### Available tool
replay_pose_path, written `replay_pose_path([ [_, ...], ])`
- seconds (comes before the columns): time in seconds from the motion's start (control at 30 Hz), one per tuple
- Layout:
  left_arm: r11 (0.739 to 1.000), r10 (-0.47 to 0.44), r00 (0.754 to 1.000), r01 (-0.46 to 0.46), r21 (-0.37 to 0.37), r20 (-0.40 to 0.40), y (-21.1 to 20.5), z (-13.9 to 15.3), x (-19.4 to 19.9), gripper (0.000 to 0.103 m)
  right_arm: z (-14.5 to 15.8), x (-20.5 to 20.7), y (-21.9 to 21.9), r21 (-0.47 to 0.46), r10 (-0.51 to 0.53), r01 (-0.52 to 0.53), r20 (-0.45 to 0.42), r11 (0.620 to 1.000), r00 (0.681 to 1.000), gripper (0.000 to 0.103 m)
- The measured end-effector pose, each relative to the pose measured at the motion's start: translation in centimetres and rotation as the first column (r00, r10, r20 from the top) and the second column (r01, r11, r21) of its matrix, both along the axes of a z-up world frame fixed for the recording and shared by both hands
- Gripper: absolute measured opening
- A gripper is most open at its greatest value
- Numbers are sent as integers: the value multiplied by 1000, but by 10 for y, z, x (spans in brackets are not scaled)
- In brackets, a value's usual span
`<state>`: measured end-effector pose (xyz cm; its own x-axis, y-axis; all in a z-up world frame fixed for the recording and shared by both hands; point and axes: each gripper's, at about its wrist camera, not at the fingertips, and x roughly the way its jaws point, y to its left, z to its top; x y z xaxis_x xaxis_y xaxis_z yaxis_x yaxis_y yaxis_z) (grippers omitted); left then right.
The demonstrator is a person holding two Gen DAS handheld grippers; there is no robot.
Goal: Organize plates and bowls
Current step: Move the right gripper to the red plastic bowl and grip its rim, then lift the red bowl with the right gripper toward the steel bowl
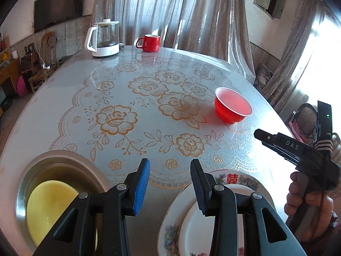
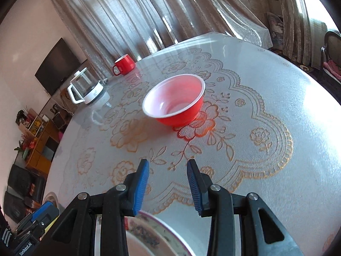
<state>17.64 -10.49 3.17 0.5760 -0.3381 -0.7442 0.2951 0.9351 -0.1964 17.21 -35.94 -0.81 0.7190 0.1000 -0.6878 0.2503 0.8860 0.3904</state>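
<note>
Both grippers, the left gripper and the right gripper, hang empty with jaws partly apart, and I judge the red bowl, alone mid-table beyond the floral plate, needs the right reaching forward.

Near the table's front edge, side by side and apart — metal basin to the left with a plate lying in it, two stacked plates to the right. Farther in and right of centre, a bowl. Along the far edge, before the curtains — kettle left, mug right.
</note>
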Motion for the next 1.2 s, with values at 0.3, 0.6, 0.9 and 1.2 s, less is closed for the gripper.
replay_pose_path([
  [0.3, 996, -56, 991, 47, -76, -125, -52, -11, 59, 40, -2, 52, -33, -8, -49, 49, -19, 999, 999, 37],
  [0.6, 979, -83, 984, 51, -195, -158, -97, -18, 119, 36, -6, 89, -61, -37, -120, 118, -38, 992, 992, 19],
  [0.9, 974, -132, 970, 88, -210, -205, -138, -40, 154, 12, -16, 102, -57, -61, -76, 73, -54, 995, 996, 12],
  [1.2, 984, -98, 975, 65, -166, -200, -115, -39, 136, 12, -15, 100, -41, -39, -26, 24, -58, 999, 998, 12],
])
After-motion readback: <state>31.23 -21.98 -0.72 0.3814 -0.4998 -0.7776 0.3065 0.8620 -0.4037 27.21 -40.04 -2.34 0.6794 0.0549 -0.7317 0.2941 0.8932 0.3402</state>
